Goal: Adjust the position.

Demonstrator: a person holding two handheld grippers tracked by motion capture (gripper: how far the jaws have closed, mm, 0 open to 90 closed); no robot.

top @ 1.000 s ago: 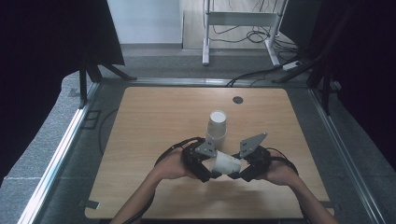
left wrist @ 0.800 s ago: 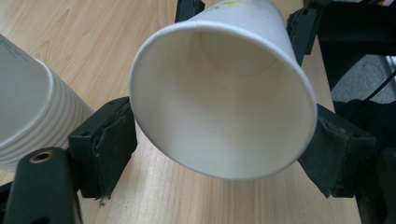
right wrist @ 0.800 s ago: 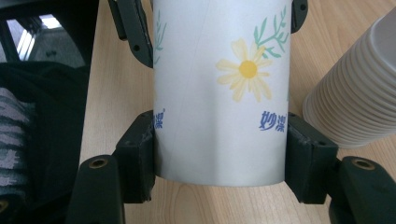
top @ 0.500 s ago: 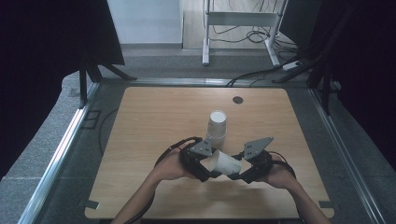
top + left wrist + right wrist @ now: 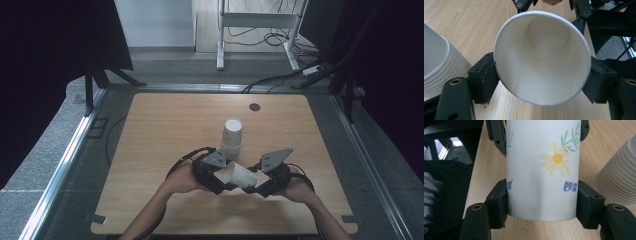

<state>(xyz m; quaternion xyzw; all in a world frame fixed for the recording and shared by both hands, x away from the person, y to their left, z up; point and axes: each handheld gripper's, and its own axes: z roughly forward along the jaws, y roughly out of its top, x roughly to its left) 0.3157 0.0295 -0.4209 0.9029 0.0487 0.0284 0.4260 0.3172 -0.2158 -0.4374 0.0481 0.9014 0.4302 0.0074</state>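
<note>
while held sideways, paper cup (image 5: 239,175) spans left tongs (image 5: 223,181), right tongs (image 5: 255,186).

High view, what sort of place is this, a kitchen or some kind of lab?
Probably a recording lab: a bare wooden table hemmed by black curtains, cables trailing across the floor by a metal stand, and a stack of paper cups as props.

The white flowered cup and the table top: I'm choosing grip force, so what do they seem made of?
The white flowered cup looks like thin matt paper: rolled rim, printed daisy, seamed inset bottom. The table top looks like pale wood or wood-look laminate, with visible grain and a low sheen.
</note>
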